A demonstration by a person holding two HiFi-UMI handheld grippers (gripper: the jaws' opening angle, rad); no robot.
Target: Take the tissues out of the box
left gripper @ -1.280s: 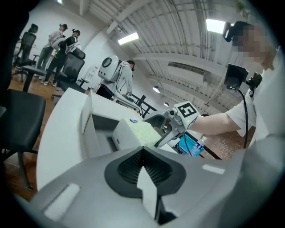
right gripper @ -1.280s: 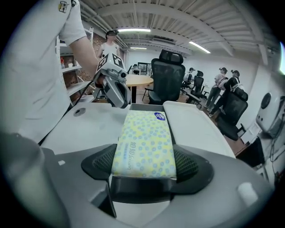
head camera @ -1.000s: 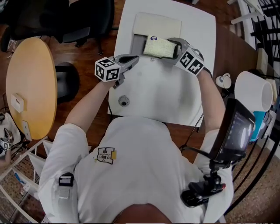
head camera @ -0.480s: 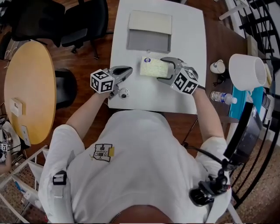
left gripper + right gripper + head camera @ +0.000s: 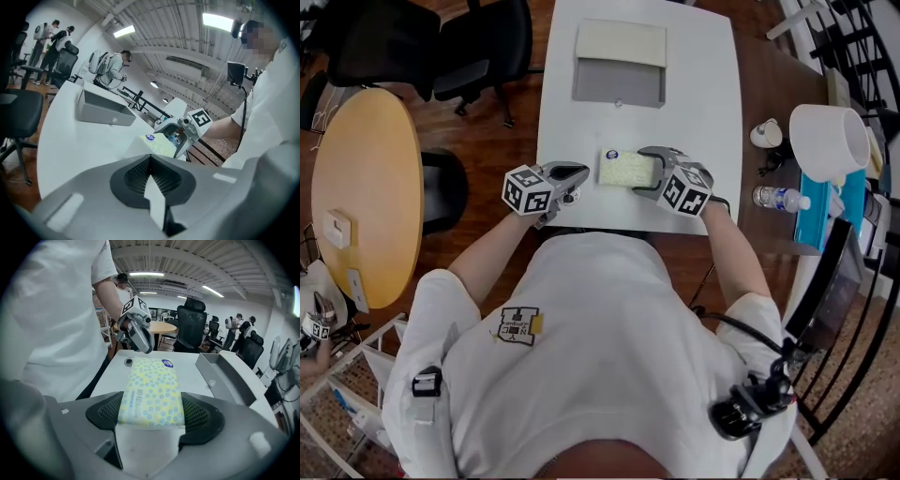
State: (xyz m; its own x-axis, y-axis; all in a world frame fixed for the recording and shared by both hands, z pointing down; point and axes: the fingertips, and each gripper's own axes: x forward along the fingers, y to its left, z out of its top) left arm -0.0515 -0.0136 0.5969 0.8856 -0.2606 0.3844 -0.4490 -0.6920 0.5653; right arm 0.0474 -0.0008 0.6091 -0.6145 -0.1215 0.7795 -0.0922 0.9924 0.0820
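A tissue pack point(image 5: 623, 169), pale yellow with blue dots, sits between the jaws of my right gripper point(image 5: 639, 170), which is shut on its two long sides. It is low over the near part of the white table point(image 5: 694, 112). In the right gripper view the pack point(image 5: 151, 390) fills the gap between the pads point(image 5: 197, 414). The grey box point(image 5: 619, 80) stands open at the table's far end, its cream lid point(image 5: 621, 42) folded back. My left gripper point(image 5: 579, 172) hovers just left of the pack, shut and empty.
A round wooden table point(image 5: 366, 187) and black chairs point(image 5: 478, 42) stand to the left. On the brown surface at the right are a white cup point(image 5: 766, 136), a water bottle point(image 5: 780, 199) and a white drum point(image 5: 830, 141). A cable hole point(image 5: 128, 362) lies near the table's front edge.
My right gripper has carried the tissue pack from the box back to the table's near edge. The left gripper has drawn back alongside it, still shut.
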